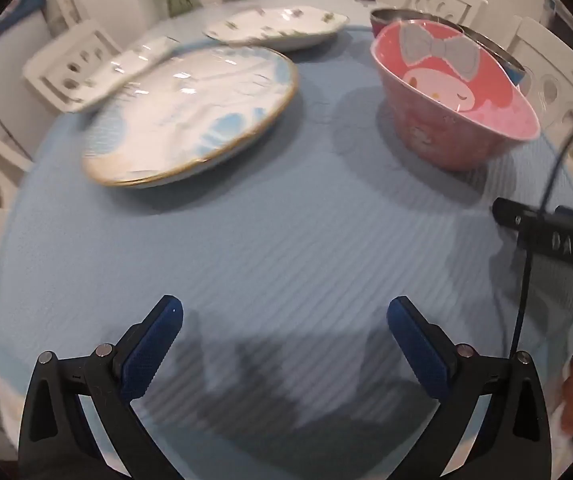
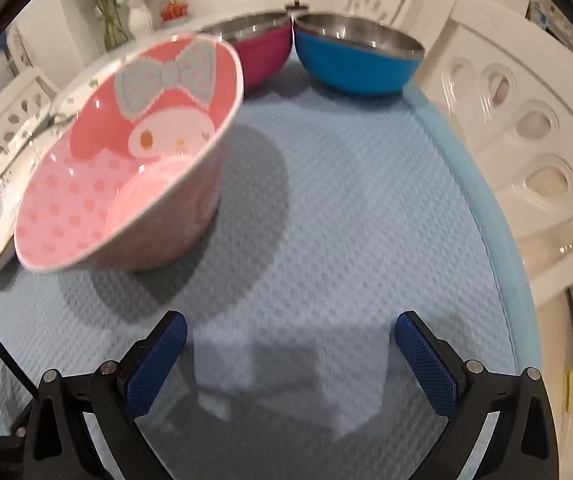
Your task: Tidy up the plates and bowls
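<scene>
**A:** Which step are we at?

**B:** The very start, I'd judge. Nothing is held. The left hand-held gripper (image 1: 284,344) has its jaws spread wide over bare blue cloth, and the right hand-held gripper (image 2: 290,356) is just as wide, also with only cloth between its pads. Both tilt steeply down at the surface (image 1: 286,240).

**A:** Where are the dishes?

**B:** All beyond the grippers, none stacked by kind yet. The blue-and-white plate (image 1: 190,116) lies ahead and to the left in the left view, with a small white plate (image 1: 122,72) overlapping its far left edge and a flowered plate (image 1: 278,28) behind it. The pink bowl (image 2: 134,160) stands upright, close ahead of the right gripper and off to its left. Behind it, the magenta bowl (image 2: 262,52) and the blue bowl (image 2: 354,60) sit side by side, seemingly touching, at the far edge.

**A:** So what does the next move call for?

**B:** Probably a reach forward to a rim. The pink bowl is nearest the right gripper; one pad would go inside its wall, the other outside, then close. The plates lie flat, so the left gripper would need to catch an edge from low down.
</scene>
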The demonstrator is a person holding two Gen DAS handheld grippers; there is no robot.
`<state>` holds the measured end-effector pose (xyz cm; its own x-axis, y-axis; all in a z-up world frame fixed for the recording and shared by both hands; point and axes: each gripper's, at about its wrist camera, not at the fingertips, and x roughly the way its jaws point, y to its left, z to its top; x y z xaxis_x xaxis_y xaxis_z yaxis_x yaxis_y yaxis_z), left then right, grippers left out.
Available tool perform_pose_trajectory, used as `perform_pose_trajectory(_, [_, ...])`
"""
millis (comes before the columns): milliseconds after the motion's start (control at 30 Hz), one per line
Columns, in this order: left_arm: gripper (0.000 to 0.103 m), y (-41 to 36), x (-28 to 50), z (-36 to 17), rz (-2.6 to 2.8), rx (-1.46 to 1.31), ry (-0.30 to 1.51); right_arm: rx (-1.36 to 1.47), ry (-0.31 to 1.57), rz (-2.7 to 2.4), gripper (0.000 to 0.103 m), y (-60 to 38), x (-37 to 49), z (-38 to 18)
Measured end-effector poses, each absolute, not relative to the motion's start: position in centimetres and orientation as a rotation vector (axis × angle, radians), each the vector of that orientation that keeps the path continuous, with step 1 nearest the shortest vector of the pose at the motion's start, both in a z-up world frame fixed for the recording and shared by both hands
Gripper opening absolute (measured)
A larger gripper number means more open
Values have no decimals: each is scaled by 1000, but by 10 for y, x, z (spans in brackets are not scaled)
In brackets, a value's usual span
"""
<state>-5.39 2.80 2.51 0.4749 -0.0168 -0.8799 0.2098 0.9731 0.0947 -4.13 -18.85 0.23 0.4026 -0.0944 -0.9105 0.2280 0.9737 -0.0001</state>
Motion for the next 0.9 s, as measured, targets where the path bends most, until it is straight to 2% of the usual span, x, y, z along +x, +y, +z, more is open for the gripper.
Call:
perform_pose_trajectory(200, [102, 84, -79, 65, -79, 189, 1004, 133, 1280, -107, 103, -166, -76, 11])
perform_pose_trajectory(300, [102, 109, -81, 76, -32, 203, 969, 111, 1199, -80, 103, -133, -102, 34])
perform_pose_trajectory(400, [102, 126, -65, 83, -8, 242, 928, -50, 1064, -49, 103, -84, -104, 64])
perform_pose_trajectory(600, [102, 146, -28, 45, -13, 350, 978, -152, 1055, 5, 103, -27, -81, 64])
perform_pose_trajectory(767, [102, 180, -18, 22, 21, 228, 1020, -119, 1117, 10, 103, -10, -67, 39])
perform_pose_trajectory(900, [103, 184, -4, 14, 23, 162, 992, -90, 1095, -33, 103, -8, -54, 36])
